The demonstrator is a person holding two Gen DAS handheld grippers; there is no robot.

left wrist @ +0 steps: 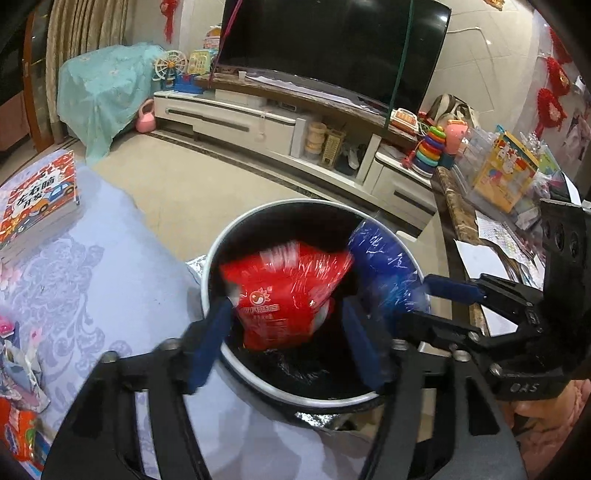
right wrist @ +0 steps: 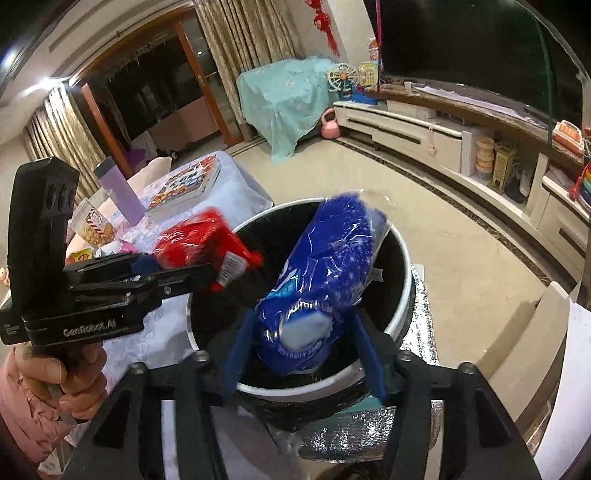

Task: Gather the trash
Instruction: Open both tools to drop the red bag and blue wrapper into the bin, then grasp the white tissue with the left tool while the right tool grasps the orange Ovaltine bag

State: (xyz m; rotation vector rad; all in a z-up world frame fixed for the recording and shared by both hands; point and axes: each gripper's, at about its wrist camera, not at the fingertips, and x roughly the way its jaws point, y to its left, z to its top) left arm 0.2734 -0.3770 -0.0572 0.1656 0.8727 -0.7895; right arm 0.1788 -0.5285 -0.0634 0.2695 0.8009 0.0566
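Your left tongs (left wrist: 284, 339) stand released around the red packet (left wrist: 286, 293) over the black-lined bin (left wrist: 258, 363). Only the right wrist view shows the right tongs (right wrist: 303, 350) released around the blue packet (right wrist: 321, 291), and your hand (right wrist: 70, 373) gripping the left handle.

A living room with a pale tiled floor (left wrist: 192, 184) edged by a dark inlaid border. A large dark television (left wrist: 332, 44) stands on a long white media cabinet (left wrist: 236, 118) crowded with toys. A teal cloth (right wrist: 284, 96) drapes some furniture beside beige curtains (right wrist: 243, 33). Wood-framed glass doors (right wrist: 147, 92) look dark. Red ornaments (left wrist: 550, 107) hang on the pale wall. A lilac patterned cloth (left wrist: 96, 280) covers the counter.
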